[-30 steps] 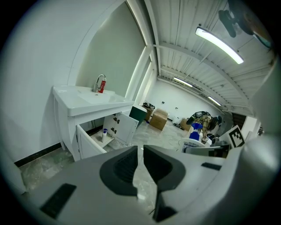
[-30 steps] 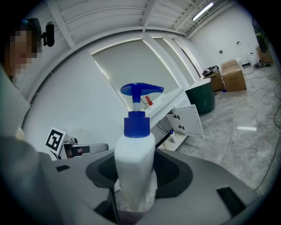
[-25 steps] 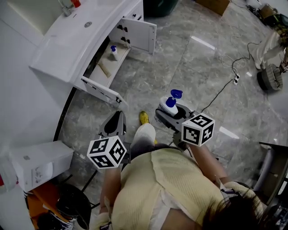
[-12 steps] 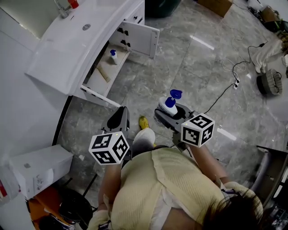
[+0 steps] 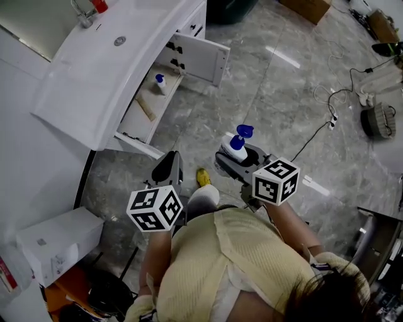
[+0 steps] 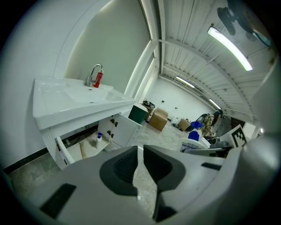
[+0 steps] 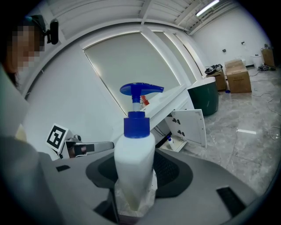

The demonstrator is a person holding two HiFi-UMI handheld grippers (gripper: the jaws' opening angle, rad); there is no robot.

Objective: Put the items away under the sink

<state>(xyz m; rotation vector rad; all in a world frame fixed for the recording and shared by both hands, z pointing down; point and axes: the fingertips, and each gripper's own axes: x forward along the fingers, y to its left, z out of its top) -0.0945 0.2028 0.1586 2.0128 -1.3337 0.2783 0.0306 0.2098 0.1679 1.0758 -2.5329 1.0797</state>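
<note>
My right gripper is shut on a white pump bottle with a blue pump head; the bottle stands upright between the jaws of the right gripper. My left gripper is shut and holds nothing; its pads stand almost together over the floor. Ahead and to the left, the white sink has its under-sink cabinet open, both doors swung out. A small blue-topped spray bottle and a tan roll lie on the cabinet floor. Both grippers hang well short of the cabinet.
Open cabinet doors jut out over the grey marble floor. A white box sits at the lower left, a dark green bin and a cardboard box at the top. Cables trail across the floor on the right.
Both grippers and the person have moved nearer to the open cabinet. The pump bottle stays gripped upright in the right gripper, and the left gripper stays shut.
</note>
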